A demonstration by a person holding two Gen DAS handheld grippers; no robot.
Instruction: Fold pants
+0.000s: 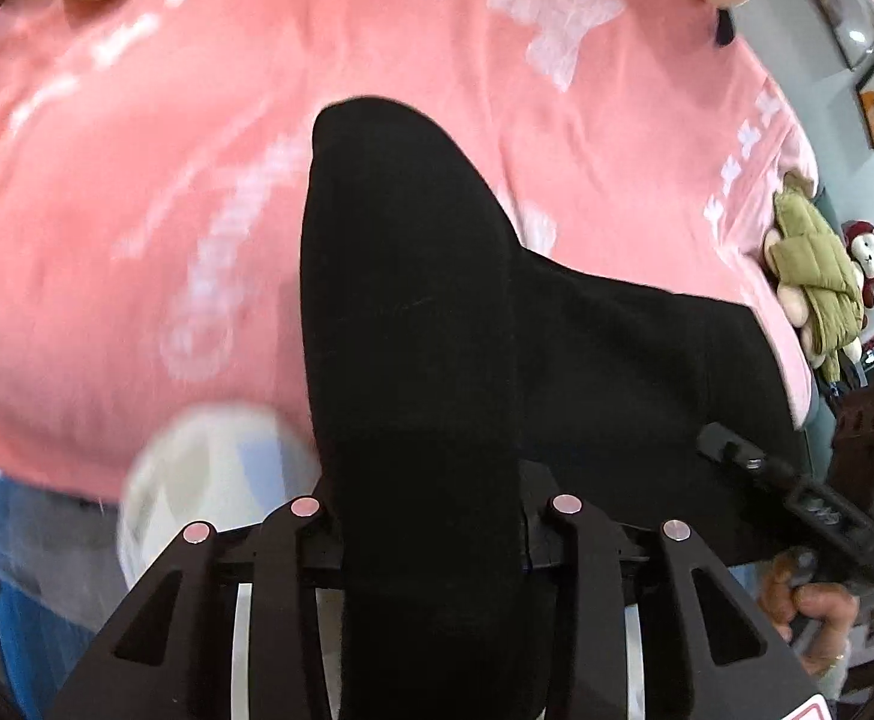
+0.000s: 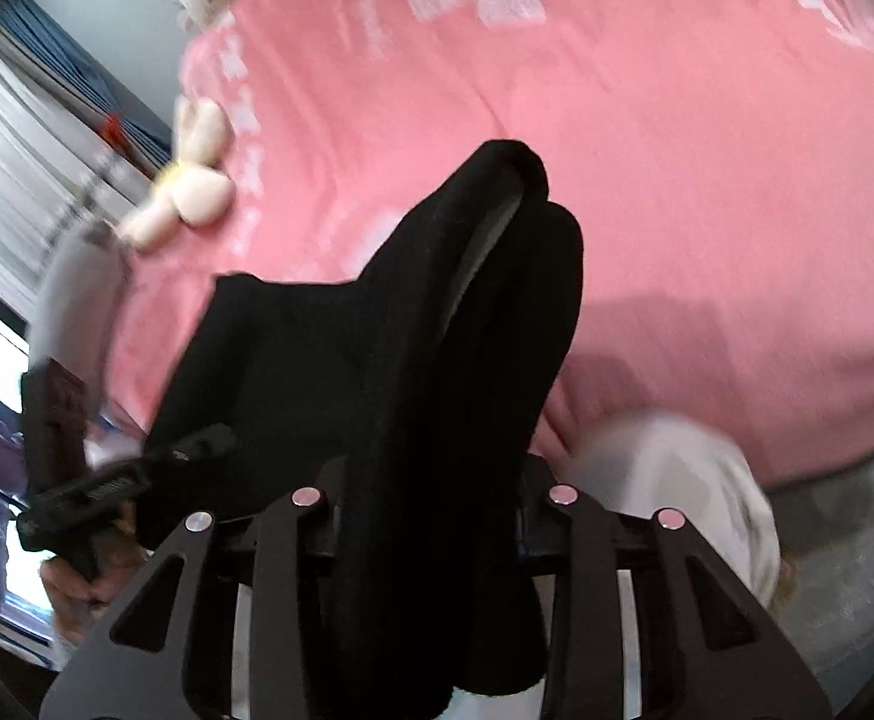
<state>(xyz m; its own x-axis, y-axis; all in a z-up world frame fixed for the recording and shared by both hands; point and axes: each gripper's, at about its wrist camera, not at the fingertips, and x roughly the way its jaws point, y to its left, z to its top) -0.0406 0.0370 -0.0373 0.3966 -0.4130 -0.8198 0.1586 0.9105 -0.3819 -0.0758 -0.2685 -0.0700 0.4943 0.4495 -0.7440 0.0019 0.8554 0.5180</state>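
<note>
Black pants (image 1: 413, 312) hang lifted above a pink bedspread (image 1: 137, 192). My left gripper (image 1: 431, 516) is shut on one bunched edge of the pants; the cloth hides its fingertips. My right gripper (image 2: 437, 510) is shut on another bunched edge of the pants (image 2: 437, 324); its fingertips are also covered. The cloth spans between the two grippers. The right gripper (image 1: 796, 492) shows at lower right of the left wrist view, the left gripper (image 2: 113, 480) at lower left of the right wrist view.
The pink bedspread (image 2: 706, 150) has white print. A plush toy in a green jacket (image 1: 808, 258) lies at the bed's right edge. A cream plush toy (image 2: 191, 186) lies at its left edge. A white blurred object (image 1: 209, 480) sits near the front edge.
</note>
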